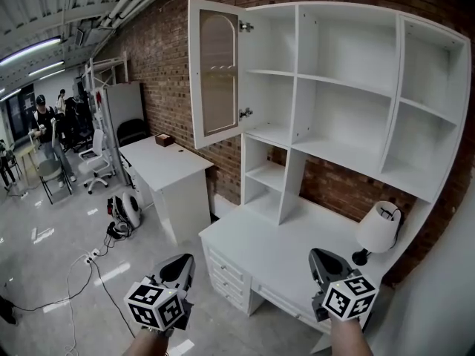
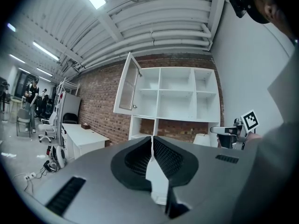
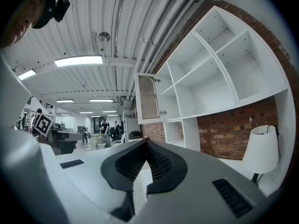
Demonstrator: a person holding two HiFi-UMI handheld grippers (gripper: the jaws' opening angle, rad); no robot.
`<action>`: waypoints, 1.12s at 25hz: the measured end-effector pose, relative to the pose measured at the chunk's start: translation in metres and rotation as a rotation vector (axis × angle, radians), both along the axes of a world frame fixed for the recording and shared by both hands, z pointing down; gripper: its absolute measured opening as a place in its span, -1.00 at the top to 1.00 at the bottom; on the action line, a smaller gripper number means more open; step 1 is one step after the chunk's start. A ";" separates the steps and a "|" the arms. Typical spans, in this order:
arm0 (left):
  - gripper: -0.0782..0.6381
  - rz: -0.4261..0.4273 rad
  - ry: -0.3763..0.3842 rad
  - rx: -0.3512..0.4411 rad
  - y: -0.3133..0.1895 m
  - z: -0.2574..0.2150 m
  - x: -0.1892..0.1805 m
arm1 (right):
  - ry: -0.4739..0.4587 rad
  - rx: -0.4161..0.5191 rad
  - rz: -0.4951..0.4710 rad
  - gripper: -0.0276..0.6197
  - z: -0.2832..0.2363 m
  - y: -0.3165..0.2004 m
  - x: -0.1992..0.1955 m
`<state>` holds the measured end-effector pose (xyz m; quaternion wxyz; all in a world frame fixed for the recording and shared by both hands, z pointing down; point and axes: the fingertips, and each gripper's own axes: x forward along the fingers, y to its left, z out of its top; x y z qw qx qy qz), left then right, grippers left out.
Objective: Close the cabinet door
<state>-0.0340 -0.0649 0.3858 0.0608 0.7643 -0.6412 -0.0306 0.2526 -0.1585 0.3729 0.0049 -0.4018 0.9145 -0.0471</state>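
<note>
A white shelf cabinet [image 1: 349, 95] hangs on the brick wall above a white desk [image 1: 274, 254]. Its glass-panelled door [image 1: 215, 73] at the upper left stands swung open to the left; the same door [image 2: 127, 85] shows far off in the left gripper view, and the door [image 3: 148, 98] in the right gripper view. My left gripper [image 1: 184, 262] is low at the left, well short of the desk, jaws shut with nothing between them. My right gripper [image 1: 320, 256] hovers over the desk's front right, also shut and empty. Both point level toward the cabinet, far below the door.
A white table lamp [image 1: 378, 228] stands on the desk's right end. A second white desk [image 1: 167, 165] with a small brown box sits to the left along the wall. Cables and a bag lie on the floor at left; people and chairs are far off.
</note>
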 end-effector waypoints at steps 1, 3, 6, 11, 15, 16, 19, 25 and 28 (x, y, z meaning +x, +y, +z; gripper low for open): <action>0.72 0.000 0.001 -0.001 -0.002 0.001 0.001 | 0.000 0.001 0.000 0.83 0.000 -0.002 0.001; 0.72 -0.004 0.004 -0.004 -0.005 0.003 0.002 | 0.001 0.001 0.000 0.83 0.000 -0.007 0.002; 0.72 -0.009 0.006 -0.008 -0.010 0.004 0.000 | -0.001 -0.001 -0.002 0.83 0.000 -0.015 0.002; 0.72 -0.006 0.008 -0.013 -0.025 0.009 -0.008 | -0.002 -0.005 0.004 0.83 0.003 -0.030 -0.005; 0.72 0.001 0.018 -0.011 -0.041 0.012 -0.026 | 0.002 -0.009 0.016 0.83 0.007 -0.041 -0.019; 0.72 0.006 0.020 -0.009 -0.045 0.012 -0.031 | 0.005 -0.008 0.020 0.83 0.007 -0.044 -0.024; 0.72 0.021 0.026 -0.007 -0.056 0.012 -0.047 | 0.009 -0.006 0.034 0.83 0.004 -0.052 -0.040; 0.72 0.038 0.031 0.000 -0.078 0.007 -0.088 | 0.003 -0.004 0.052 0.83 -0.004 -0.068 -0.083; 0.72 0.037 0.039 0.010 -0.089 0.004 -0.114 | 0.008 -0.004 0.054 0.83 -0.007 -0.078 -0.108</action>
